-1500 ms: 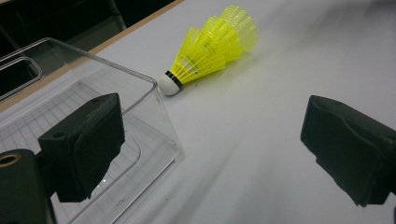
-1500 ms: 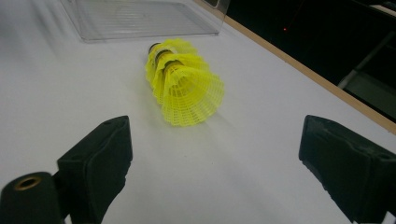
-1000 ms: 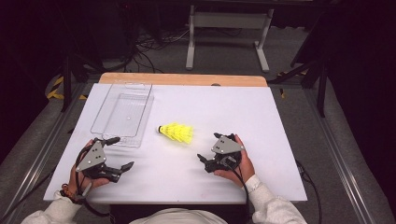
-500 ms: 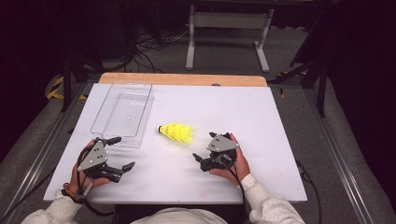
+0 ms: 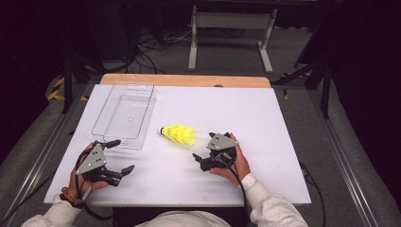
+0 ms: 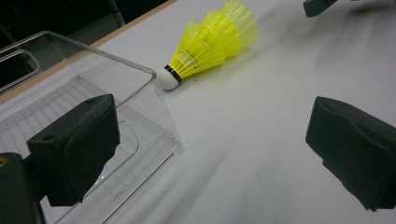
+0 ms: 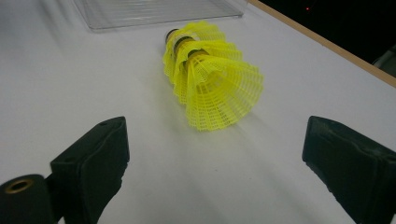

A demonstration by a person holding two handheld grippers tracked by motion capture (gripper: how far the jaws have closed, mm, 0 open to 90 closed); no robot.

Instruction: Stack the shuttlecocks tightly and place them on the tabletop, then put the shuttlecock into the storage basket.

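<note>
A nested stack of yellow shuttlecocks (image 5: 178, 134) lies on its side mid-table, white cork pointing left toward a clear plastic tray (image 5: 105, 119). My right gripper (image 5: 204, 147) sits just right of and nearer than the stack, open, its jaws aimed at the flared skirts (image 7: 212, 77) a short way off; nothing is between them (image 7: 219, 172). My left gripper (image 5: 120, 156) rests open at the front left, by the tray's near corner (image 6: 161, 100). From there the shuttlecocks (image 6: 212, 44) lie farther ahead, beyond its jaws (image 6: 210, 149).
The white tabletop (image 5: 274, 118) ends in a wooden strip (image 5: 189, 80) at the far side. The tray (image 7: 154, 11) holds nothing. One jaw of the right gripper (image 6: 320, 5) pokes in at the top of the left gripper view. Dark floor and a metal stand (image 5: 229, 21) lie beyond.
My right gripper has crept left and slightly forward toward the shuttlecocks. The left gripper, the shuttlecocks and the tray have stayed put.
</note>
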